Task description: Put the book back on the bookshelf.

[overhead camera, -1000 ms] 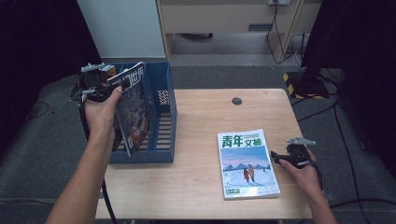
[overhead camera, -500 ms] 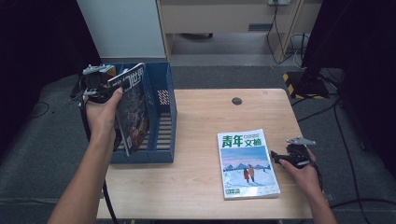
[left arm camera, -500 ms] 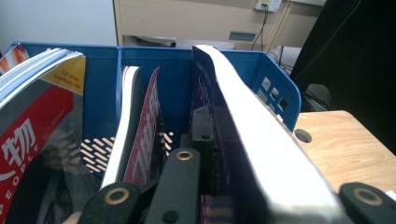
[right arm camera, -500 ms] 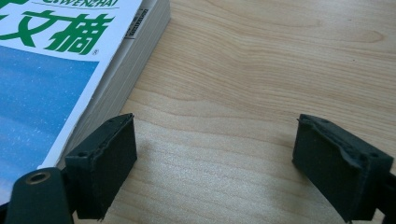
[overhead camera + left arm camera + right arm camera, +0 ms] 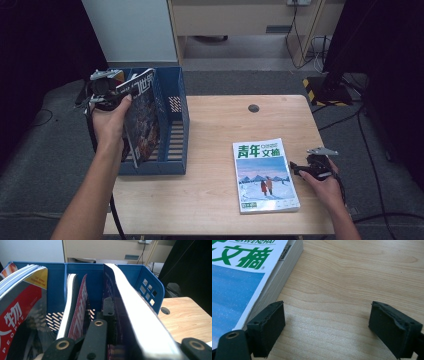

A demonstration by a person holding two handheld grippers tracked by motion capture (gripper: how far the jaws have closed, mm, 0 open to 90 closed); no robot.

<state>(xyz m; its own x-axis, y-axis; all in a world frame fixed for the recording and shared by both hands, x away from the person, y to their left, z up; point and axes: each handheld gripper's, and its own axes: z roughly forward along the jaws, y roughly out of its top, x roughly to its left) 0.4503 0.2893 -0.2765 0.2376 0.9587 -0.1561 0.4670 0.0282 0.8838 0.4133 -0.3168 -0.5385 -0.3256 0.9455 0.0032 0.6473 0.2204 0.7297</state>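
Observation:
A blue file rack (image 5: pixel 176 102) stands at the table's left end. My left gripper (image 5: pixel 122 91) is shut on the top of a dark-covered magazine (image 5: pixel 142 120), which stands tilted inside the rack. In the left gripper view my left gripper (image 5: pixel 150 330) clamps that magazine (image 5: pixel 135 312), its white page edge running up between the jaws. A magazine with green characters and a snowy cover (image 5: pixel 264 175) lies flat at the right front. My right gripper (image 5: pixel 296 170) rests on the wood just right of it. The right gripper (image 5: pixel 329 325) is open with bare wood between its pads, beside the thick page edge of the green-titled magazine (image 5: pixel 249 277).
Other magazines stand in the rack (image 5: pixel 150 287): a red "PEOPLE" one (image 5: pixel 20 315) at left and a red-covered one (image 5: pixel 78 315) in the middle slot. A round cable hole (image 5: pixel 253 108) sits near the table's (image 5: pixel 215 135) far edge. Cabinets and cables lie beyond.

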